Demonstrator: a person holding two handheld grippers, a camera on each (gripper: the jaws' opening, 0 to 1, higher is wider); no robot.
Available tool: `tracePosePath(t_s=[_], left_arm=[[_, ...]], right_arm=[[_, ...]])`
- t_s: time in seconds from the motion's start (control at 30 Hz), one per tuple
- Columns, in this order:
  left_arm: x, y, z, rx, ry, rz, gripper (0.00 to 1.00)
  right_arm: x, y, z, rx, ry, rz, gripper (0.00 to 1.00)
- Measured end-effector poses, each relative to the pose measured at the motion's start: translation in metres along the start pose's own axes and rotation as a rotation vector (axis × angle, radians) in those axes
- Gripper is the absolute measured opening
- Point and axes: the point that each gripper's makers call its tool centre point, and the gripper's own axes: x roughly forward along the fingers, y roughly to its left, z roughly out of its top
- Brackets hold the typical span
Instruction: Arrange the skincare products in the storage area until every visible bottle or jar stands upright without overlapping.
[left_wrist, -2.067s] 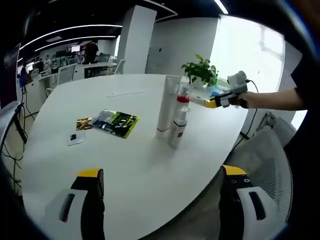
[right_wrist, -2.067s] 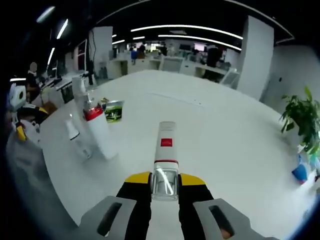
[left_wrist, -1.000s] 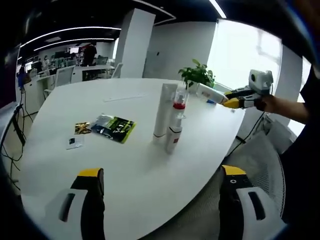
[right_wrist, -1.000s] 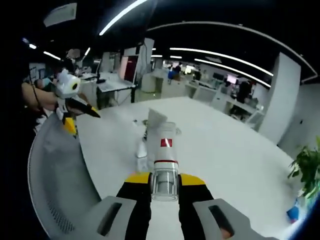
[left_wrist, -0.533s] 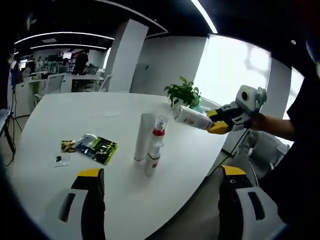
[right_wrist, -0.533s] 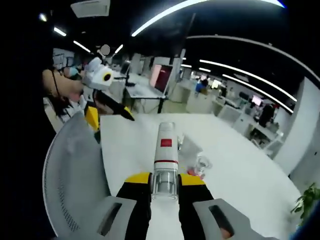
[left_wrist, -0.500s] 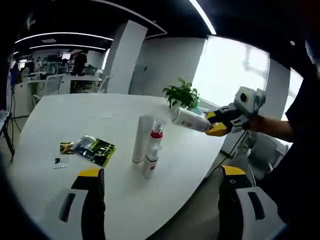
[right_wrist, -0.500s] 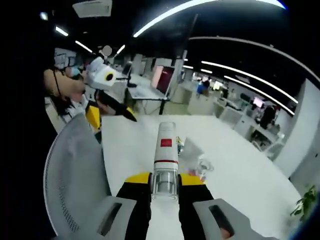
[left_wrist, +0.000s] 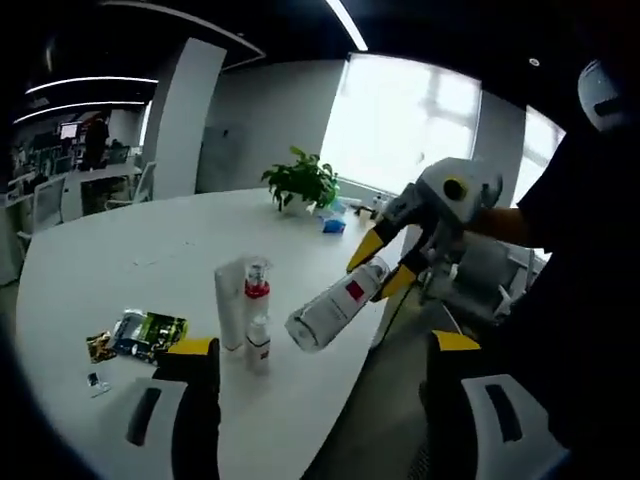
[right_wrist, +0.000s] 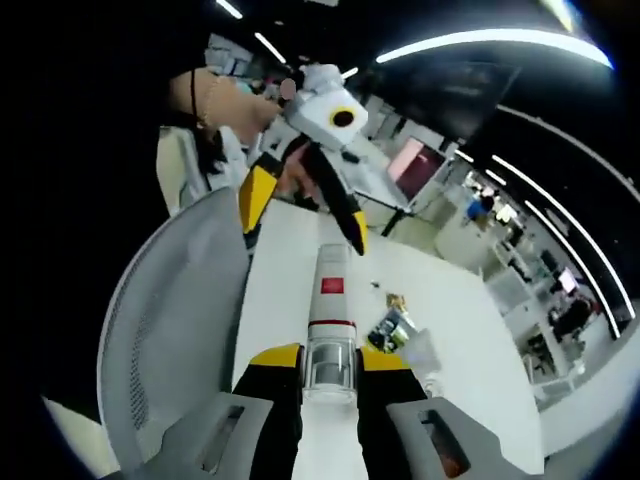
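Your right tongs (right_wrist: 329, 368) clench a white tube (right_wrist: 331, 305), red label up, long axis running straight out along the jaws. From the left gripper view that tube (left_wrist: 336, 305) hangs tilted in the air, far end down toward the surface (left_wrist: 150, 255). Two bottles (left_wrist: 257, 315) and another tube (left_wrist: 229, 307) stand upright together there. Left tongs (left_wrist: 315, 370) gape wide, released.
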Motion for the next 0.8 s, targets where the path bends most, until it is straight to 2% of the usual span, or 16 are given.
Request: tracePosePath(t_s=[0.13, 0.17, 0.3, 0.4, 0.57, 0.67, 0.8], left_arm=[[0.004, -0.006, 0.002, -0.022, -0.01, -0.046, 0.76], [0.005, -0.009, 0.002, -0.023, -0.005, -0.074, 0.74], [0.007, -0.023, 0.008, -0.055, -0.004, -0.181, 0.68], [0.007, -0.029, 0.012, -0.062, -0.008, -0.253, 0.6], [0.007, -0.035, 0.017, -0.073, 0.0, -0.329, 0.51], [0.007, -0.038, 0.018, -0.056, 0.007, -0.34, 0.46], [0.008, -0.039, 0.023, -0.044, -0.014, -0.356, 0.35]], right_arm=[[0.0, 0.003, 0.008, -0.088, 0.009, 0.036, 0.11], [0.0, 0.004, 0.011, -0.116, 0.008, 0.046, 0.11], [0.0, 0.007, 0.019, -0.294, 0.057, 0.068, 0.11], [-0.001, 0.01, 0.032, -0.332, 0.029, 0.078, 0.11], [-0.005, -0.001, 0.051, -0.447, 0.025, 0.054, 0.11], [-0.006, -0.004, 0.054, -0.479, 0.028, 0.053, 0.11], [-0.006, -0.006, 0.057, -0.492, 0.021, 0.056, 0.11]])
